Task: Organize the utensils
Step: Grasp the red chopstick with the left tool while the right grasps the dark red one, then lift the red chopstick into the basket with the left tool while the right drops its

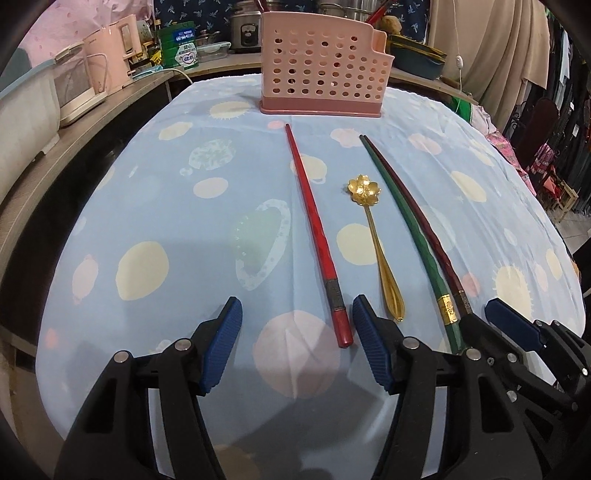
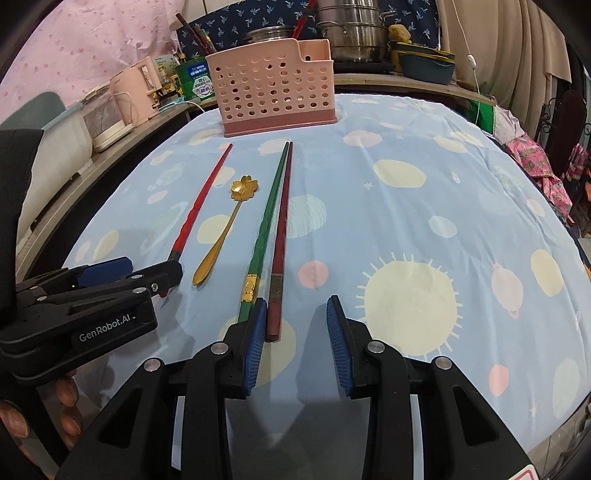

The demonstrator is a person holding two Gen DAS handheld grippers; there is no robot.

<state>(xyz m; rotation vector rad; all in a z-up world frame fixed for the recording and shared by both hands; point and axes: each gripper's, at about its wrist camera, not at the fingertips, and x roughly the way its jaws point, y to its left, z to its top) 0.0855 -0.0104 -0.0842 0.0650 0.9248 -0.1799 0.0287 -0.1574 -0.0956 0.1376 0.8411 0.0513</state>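
Observation:
A pink perforated utensil holder (image 1: 321,66) (image 2: 273,85) stands at the far end of the blue patterned tablecloth (image 1: 147,184) (image 2: 406,221). In front of it lie a red chopstick (image 1: 314,221) (image 2: 199,206), a gold flower-bowled spoon (image 1: 373,229) (image 2: 221,236), a green chopstick (image 1: 446,309) (image 2: 250,288) and a maroon chopstick (image 1: 461,295) (image 2: 276,286). My left gripper (image 1: 297,310) (image 2: 147,269) is open, low over the cloth, with the red chopstick's near end between its fingers, untouched. My right gripper (image 2: 296,306) (image 1: 484,317) is open around the maroon chopstick's near end, its left pad beside the green one.
A side counter on the left carries a pink kettle (image 1: 110,62) (image 2: 136,88) and white appliances. Steel pots (image 2: 351,33) and a blue basin (image 2: 424,62) sit behind the holder. A person's hand (image 2: 66,406) holds the left gripper. Hanging clothes fill the far right.

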